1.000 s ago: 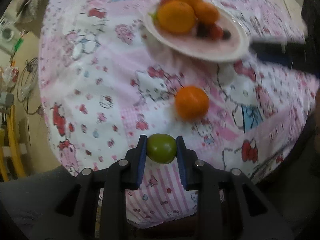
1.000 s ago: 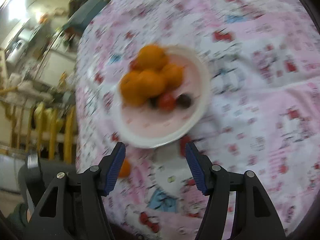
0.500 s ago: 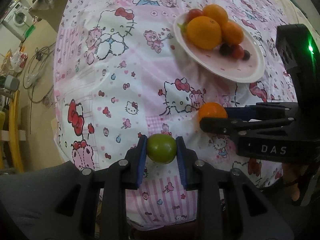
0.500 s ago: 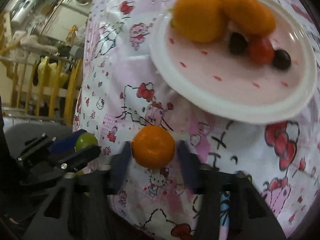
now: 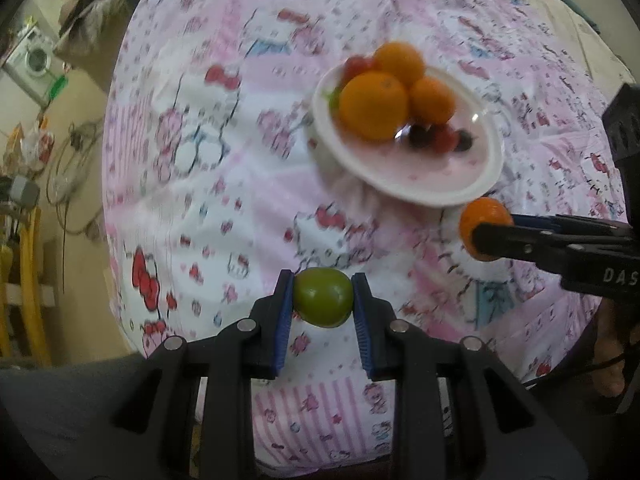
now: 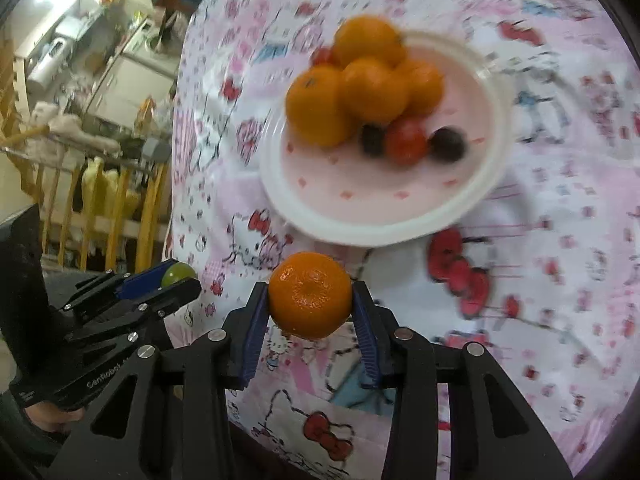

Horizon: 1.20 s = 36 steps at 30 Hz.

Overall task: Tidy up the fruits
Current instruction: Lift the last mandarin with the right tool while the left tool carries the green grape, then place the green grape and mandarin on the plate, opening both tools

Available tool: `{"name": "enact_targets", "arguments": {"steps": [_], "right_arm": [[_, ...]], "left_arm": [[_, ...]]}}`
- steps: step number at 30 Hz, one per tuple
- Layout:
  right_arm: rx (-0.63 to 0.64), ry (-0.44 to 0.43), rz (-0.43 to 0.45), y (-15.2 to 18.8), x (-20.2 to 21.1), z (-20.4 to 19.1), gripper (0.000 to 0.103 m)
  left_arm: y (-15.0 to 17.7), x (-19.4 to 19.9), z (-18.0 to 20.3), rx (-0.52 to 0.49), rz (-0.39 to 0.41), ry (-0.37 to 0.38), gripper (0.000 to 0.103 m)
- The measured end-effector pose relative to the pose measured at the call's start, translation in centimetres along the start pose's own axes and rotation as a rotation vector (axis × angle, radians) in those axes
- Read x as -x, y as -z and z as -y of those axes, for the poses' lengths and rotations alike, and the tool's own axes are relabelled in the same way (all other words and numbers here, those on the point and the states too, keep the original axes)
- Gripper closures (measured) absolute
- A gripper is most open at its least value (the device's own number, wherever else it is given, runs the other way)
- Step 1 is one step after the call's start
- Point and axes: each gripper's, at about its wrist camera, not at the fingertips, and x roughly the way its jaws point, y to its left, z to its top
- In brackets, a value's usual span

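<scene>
**Both claws loaded, plate ahead**

Nearest, in the left wrist view: left gripper clamped on a small green fruit, blue pads pressing its two sides at about the widest girth. Smooth, glossy skin; judged light, firm, liable to slip or roll if pinched off-centre. Hold appears centred and adequate.

In the right wrist view: right gripper clamped on a mandarin, pads at 9 and 3 o'clock across its middle. Peel dimpled, so grip likely good; flesh judged soft, so only moderate squeeze advised to avoid bruising. Same mandarin visible at 3 o'clock in the left view, held off the cloth.

Beyond, at 12 to 1 o'clock from each claw: white plate on a pink cartoon-print tablecloth. Plate carrying piled oranges toward its far side, with a cherry tomato and two dark berries beside them. Near half of the plate bare.

Risk judged: round fruit set against the pile may roll; the bare near portion recommended for release, low and gentle. Motion blur limits finer detail.
</scene>
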Motion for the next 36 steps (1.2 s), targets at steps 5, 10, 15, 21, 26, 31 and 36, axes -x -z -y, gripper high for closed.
{"name": "enact_targets", "arguments": {"steps": [5, 10, 15, 21, 26, 31, 36], "right_arm": [[-0.038, -0.005, 0.081, -0.2, 3.9, 1.6, 0.06], [-0.056, 0.005, 0.153, -1.2, 7.3, 2.5, 0.06], [-0.083, 0.014, 0.216, -2.9, 10.2, 4.5, 0.06], [-0.121, 0.028, 0.255, -5.6, 12.1, 6.7, 0.06], [-0.125, 0.043, 0.252, -7.8, 11.1, 7.8, 0.06], [-0.105, 0.042, 0.203, -9.1, 8.3, 7.8, 0.06], [-0.082, 0.05, 0.129, -10.2, 5.0, 7.7, 0.06]], "left_arm": [[-1.8, 1.3, 1.0, -0.012, 0.035, 0.015, 0.078], [-4.3, 2.4, 1.7, -0.017, 0.069, 0.022, 0.078], [-6.7, 2.7, 2.7, -0.027, 0.094, 0.026, 0.078], [-8.7, 1.1, 4.3, -0.048, 0.086, 0.032, 0.078], [-9.3, -1.7, 5.2, -0.028, 0.059, 0.088, 0.078], [-9.4, -4.1, 5.7, -0.023, 0.041, 0.098, 0.078], [-9.3, -6.1, 6.0, -0.025, -0.01, 0.091, 0.078]]}}
